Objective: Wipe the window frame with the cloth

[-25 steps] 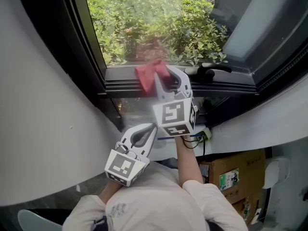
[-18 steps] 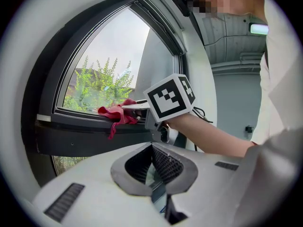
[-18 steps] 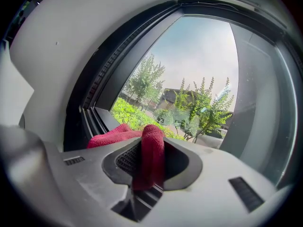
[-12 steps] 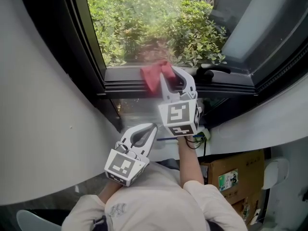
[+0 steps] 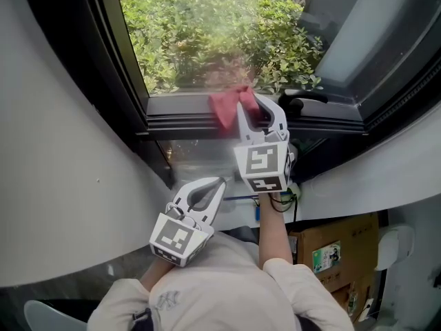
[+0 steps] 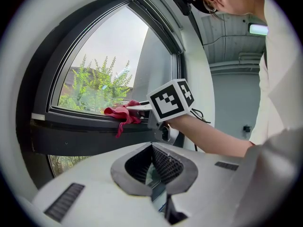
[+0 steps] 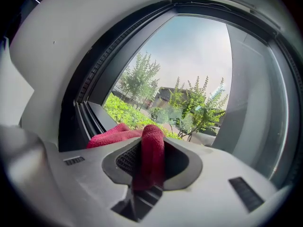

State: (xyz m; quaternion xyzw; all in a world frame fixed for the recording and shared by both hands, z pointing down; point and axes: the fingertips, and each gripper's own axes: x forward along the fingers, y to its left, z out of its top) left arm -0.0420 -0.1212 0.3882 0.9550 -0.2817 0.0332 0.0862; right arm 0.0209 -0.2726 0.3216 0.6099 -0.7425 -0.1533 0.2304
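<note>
Right gripper (image 5: 252,106): reaches up to the bottom rail of the window, its jaws clamped on a fold of the cloth, which fills the gap between them in the right gripper view.
Cloth (image 5: 226,106): red and bunched, pressed on the lower rail just left of the right gripper's tips; a loose corner hangs over the inner edge of the rail.
Window frame (image 5: 180,121): dark, with a grooved bottom rail running left to right and an upright at the left; the cloth lies about halfway along the rail.
Left gripper (image 5: 220,181): held low and close to the body, well below the rail, jaws together with nothing between them; it touches neither the cloth nor the frame.
Handle (image 5: 301,100): black, lying along the rail just right of the right gripper.
Window pane (image 5: 375,43): swung open at the right, slanting away from the frame.
Bushes (image 5: 207,40): green leaves fill the opening beyond the rail.
Wall (image 5: 62,185): plain white, left of the frame.
Box (image 5: 334,248): brown cardboard, on the floor at lower right, beneath the white sill.
Forearm (image 5: 273,234): bare, stretched up behind the right gripper's marker cube.
</note>
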